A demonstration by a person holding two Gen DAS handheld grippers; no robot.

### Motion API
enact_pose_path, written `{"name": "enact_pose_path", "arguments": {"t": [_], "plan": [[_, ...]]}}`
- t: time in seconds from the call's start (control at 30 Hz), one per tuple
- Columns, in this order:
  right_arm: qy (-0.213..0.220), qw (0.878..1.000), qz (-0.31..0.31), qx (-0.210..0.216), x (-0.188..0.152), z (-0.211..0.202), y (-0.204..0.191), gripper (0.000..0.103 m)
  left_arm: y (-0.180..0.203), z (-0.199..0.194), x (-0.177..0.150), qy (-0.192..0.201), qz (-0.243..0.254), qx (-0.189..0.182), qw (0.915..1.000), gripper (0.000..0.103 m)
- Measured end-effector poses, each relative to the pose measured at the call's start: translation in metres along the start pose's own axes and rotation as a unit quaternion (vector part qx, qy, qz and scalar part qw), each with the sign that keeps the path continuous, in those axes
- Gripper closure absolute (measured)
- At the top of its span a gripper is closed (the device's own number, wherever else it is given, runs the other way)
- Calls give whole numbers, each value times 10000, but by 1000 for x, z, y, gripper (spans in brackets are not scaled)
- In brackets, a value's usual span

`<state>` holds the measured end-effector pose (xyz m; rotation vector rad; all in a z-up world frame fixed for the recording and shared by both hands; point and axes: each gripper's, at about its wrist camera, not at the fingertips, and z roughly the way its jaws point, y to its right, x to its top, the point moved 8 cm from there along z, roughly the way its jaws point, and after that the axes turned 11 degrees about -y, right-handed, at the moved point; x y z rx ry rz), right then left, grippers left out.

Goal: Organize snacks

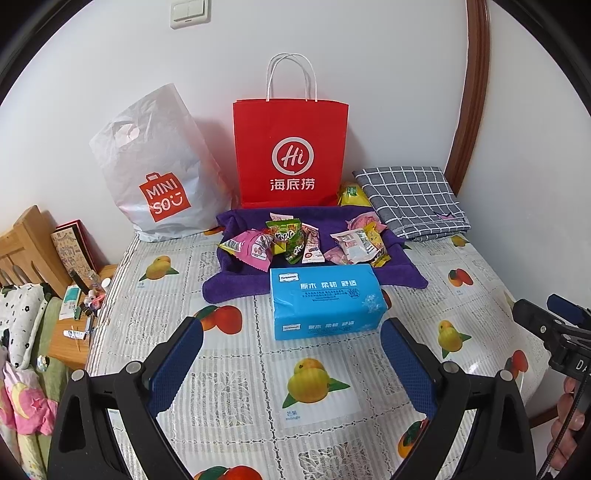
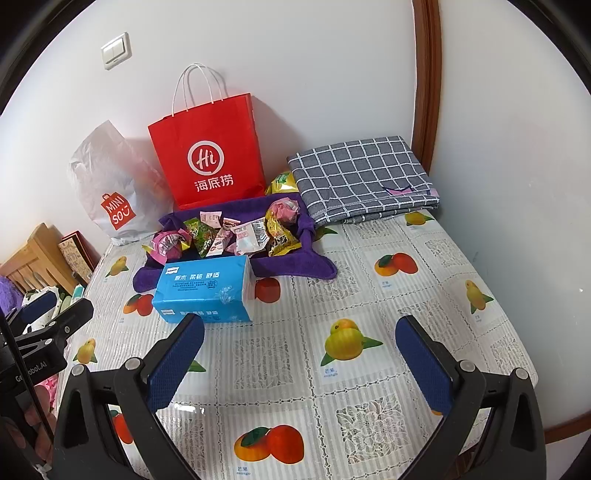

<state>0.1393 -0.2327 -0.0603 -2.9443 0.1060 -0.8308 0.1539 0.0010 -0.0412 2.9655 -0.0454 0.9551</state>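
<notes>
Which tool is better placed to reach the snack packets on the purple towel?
Probably the left tool: the snack packets on the purple towel lie straight ahead of it, while they sit left of the right tool.

Pretty clearly someone's home, looks like a bedroom corner. There's a table (image 1: 258, 369) with a plastic fruit-print cover pushed up against a plain white wall, and a light switch (image 1: 189, 13) high on that wall, far beyond the jaws. Off to the left of the left jaws you can see a wooden bed frame (image 1: 26, 240) with patterned bedding (image 1: 22, 317), plus a low wooden stand (image 1: 70, 343) cluttered with little toiletry tubes and bottles. Straight ahead, a red Haidilao paper bag (image 1: 291, 151) and a Miniso plastic bag (image 1: 155, 170) lean on the wall, with a folded checked cloth (image 2: 362, 177) ahead to the right.
</notes>
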Motion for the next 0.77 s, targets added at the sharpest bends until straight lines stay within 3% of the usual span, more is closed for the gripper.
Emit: {"name": "enact_pose_path", "arguments": {"t": [0.77], "plan": [[56,10000,-65,23,3,-1,-2,1,-2,8,3,-68,-44,-23,10000,5]]}}
